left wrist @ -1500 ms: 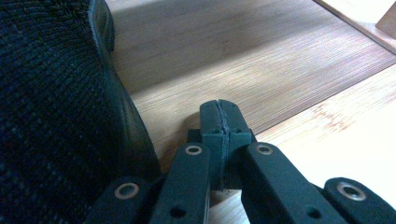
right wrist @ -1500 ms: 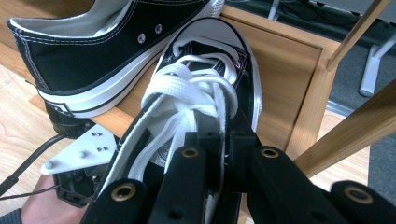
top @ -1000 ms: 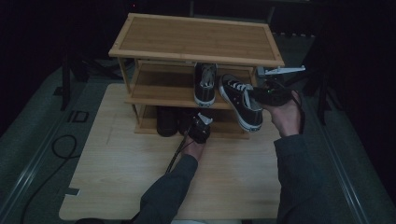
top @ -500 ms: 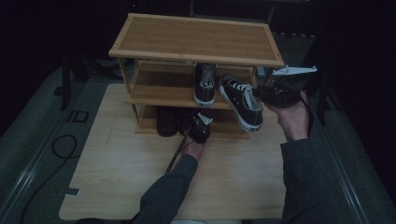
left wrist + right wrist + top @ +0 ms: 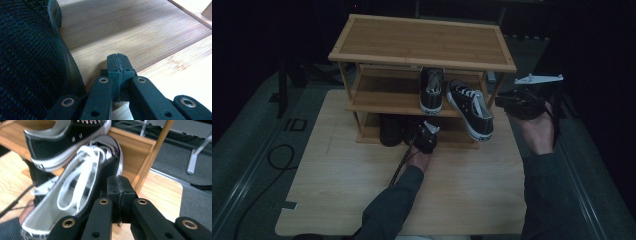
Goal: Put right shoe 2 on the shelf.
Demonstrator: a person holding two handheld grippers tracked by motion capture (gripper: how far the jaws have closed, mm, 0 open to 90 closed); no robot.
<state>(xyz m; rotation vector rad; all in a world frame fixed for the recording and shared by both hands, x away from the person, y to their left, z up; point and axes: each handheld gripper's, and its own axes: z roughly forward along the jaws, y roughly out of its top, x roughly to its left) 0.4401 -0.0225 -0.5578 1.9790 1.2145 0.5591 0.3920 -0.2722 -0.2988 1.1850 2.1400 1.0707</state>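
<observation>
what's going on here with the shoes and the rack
A person with a gripper in each hand is putting shoes on a wooden rack. Two black sneakers sit on the middle shelf: one straight, the other angled, its heel past the front edge. The right gripper, jaws just closed on nothing, is beside that sneaker. The left gripper, shut and empty, is at the bottom shelf next to a dark shoe.

Black canvas sneaker [image 5: 472, 107] with white laces, white toe cap and white sole edge: lies on middle shelf of wooden rack [image 5: 422, 40], right end, angled, heel hanging over front edge, toe pointing in toward back. Second matching sneaker [image 5: 432, 90] just beside it to left, straight, toe inward, heel at front edge. Dark knit shoe [image 5: 30, 62] on bottom shelf, below, in shadow.
</observation>
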